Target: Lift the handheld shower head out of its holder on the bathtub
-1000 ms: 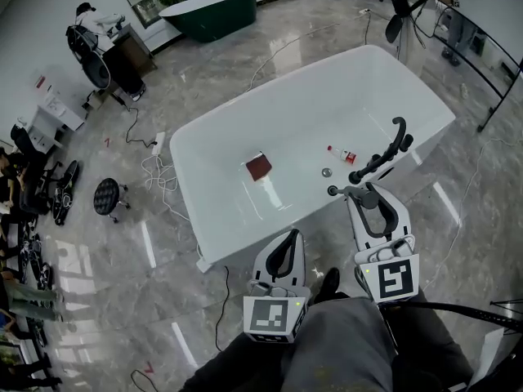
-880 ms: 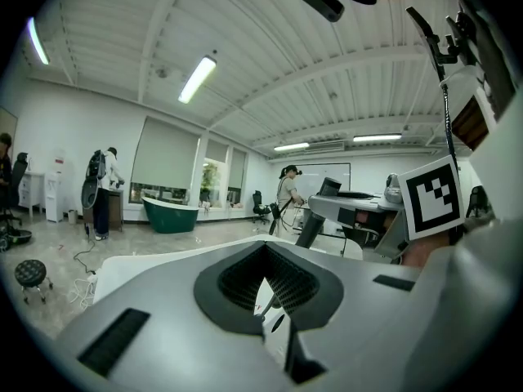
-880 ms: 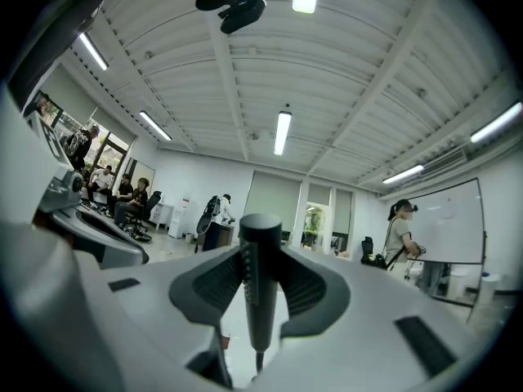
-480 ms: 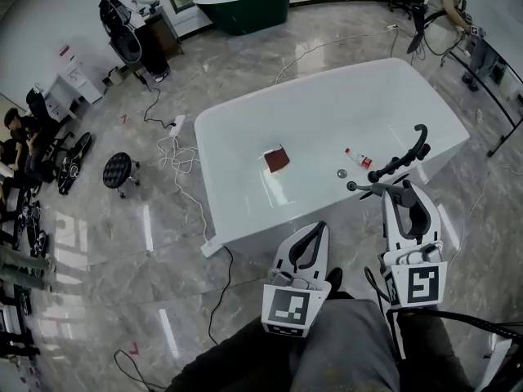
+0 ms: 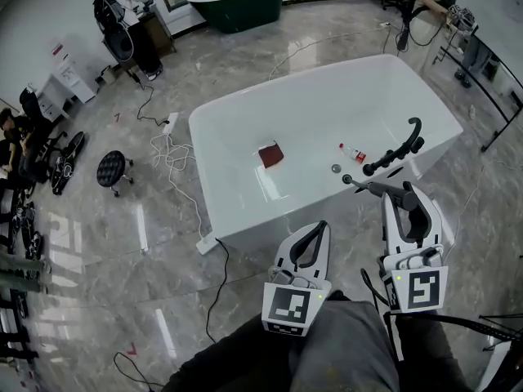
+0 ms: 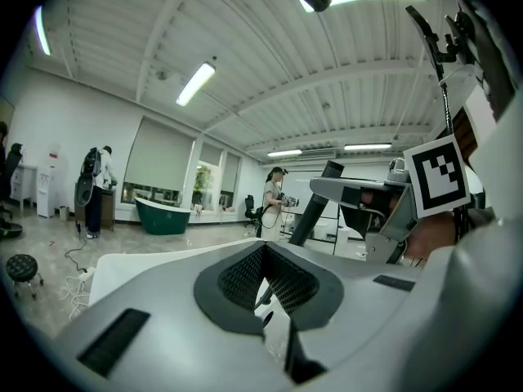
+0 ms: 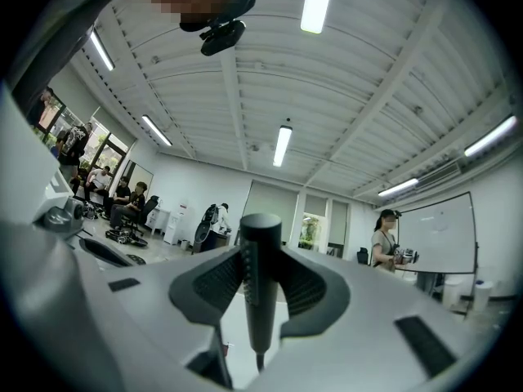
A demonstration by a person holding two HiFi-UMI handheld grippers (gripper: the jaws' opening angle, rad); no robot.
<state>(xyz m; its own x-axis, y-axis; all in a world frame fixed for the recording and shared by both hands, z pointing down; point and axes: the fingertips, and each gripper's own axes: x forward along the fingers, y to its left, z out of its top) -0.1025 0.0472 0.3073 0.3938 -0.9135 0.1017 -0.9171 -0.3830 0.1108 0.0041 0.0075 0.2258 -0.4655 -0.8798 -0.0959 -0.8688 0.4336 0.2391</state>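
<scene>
Black against the white bathtub, the shower head is shown by the head view lying level at the near rim, just beside the faucet. Only in the right gripper view is the right gripper seen clenched on its handle. The left gripper is closed on nothing, pads together.

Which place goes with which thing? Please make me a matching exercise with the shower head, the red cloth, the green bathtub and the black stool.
Things:
1 shower head
2 red cloth
3 green bathtub
4 black stool

Places:
A apart from the white bathtub, at its left in the head view
B between the right tool's jaws
C far back, beyond the white bathtub
D inside the white bathtub

Pairs: 1-B, 2-D, 3-C, 4-A
</scene>
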